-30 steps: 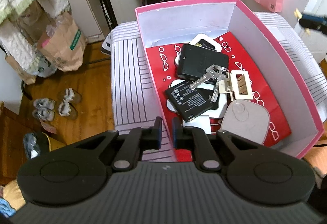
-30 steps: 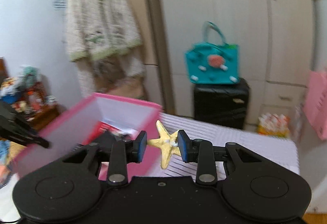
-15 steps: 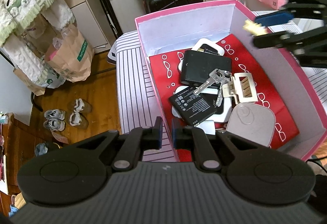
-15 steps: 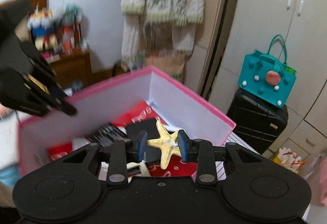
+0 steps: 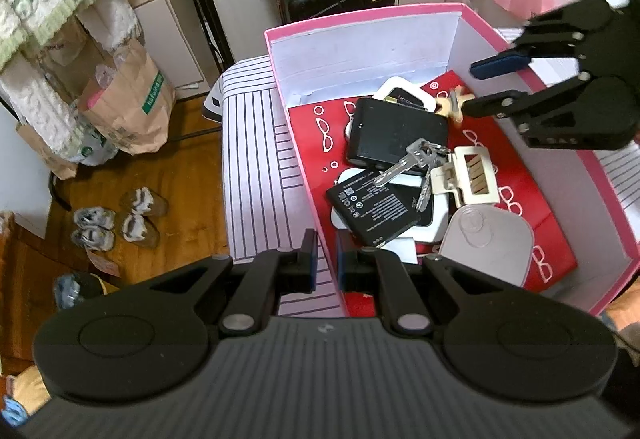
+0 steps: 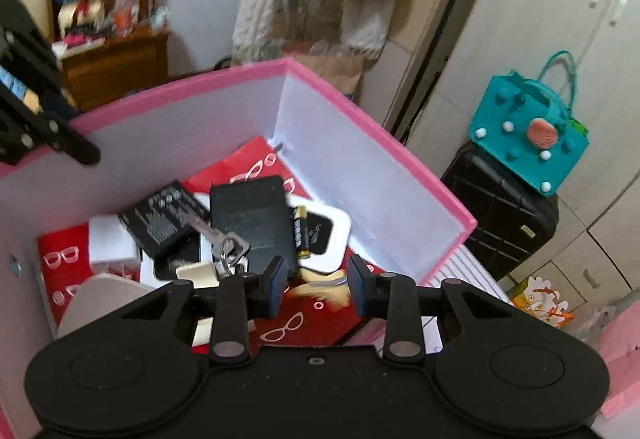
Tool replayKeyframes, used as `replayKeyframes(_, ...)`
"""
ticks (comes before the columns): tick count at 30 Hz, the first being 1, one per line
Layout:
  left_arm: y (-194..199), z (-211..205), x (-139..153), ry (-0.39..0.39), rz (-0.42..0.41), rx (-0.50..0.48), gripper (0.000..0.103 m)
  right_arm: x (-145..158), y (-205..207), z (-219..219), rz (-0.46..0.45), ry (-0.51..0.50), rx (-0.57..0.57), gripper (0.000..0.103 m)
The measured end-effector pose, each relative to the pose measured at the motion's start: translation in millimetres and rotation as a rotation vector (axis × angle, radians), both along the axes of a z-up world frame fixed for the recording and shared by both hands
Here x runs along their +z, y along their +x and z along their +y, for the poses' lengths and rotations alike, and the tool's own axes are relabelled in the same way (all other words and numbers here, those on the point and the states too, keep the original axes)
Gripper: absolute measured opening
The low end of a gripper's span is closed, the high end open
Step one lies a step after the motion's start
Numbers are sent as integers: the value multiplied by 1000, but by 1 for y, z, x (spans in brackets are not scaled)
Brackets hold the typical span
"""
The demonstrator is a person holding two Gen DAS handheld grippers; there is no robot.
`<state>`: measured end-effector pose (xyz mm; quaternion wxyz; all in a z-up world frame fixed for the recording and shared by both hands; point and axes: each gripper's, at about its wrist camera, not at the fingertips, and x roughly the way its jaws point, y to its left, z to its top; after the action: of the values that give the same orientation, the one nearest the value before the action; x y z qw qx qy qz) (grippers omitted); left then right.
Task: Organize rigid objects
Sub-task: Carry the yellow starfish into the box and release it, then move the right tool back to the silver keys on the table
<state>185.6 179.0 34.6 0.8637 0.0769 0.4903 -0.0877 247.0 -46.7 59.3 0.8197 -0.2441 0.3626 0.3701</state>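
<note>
One pink box (image 5: 360, 21) stands on the striped table (image 5: 256, 159), and we count the things on its red lining. We see two flat black packs, the larger (image 5: 396, 137) towards the back and the labelled one (image 5: 372, 209) nearer the front. One bunch of keys (image 5: 416, 159) lies across both. One cream clip (image 5: 468, 177) touches the keys. One grey rounded pad (image 5: 486, 243) sits at the near end, and one AA cell (image 6: 300, 233) lies beside the larger pack. Several white-edged pieces lie underneath, and we cannot count them because they are partly covered.

One yellow starfish (image 5: 454, 105) hangs above the far end of the box, clear of the pile. The right gripper (image 6: 316, 281) holds it, jaws part open and closed onto the starfish. It looks blurred from the right wrist, so we cannot make out exactly where the pads touch it.

The left gripper (image 5: 326, 261) sits at the near left wall of the box. Its jaws are almost fully closed, one pad outside the wall and one inside, pinching the pink wall between them
</note>
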Motion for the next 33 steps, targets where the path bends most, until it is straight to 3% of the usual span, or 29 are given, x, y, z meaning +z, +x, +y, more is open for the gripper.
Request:
replayKeyframes(7,0,2,0,-17,0,10,9,37,-20,-60,-30,229,-139,46)
replayKeyframes(12,0,3,0,-34,-2,36,9,33,-25,-112,8,324,-282,47)
replayKeyframes(22,-1,0,-1,-34,-8,81,9,-34,-10,-184,94,348,-506,47)
replayKeyframes(33,0,-5,-1,-16,-4,100,10,-88,8,-181,53,272,-464,47)
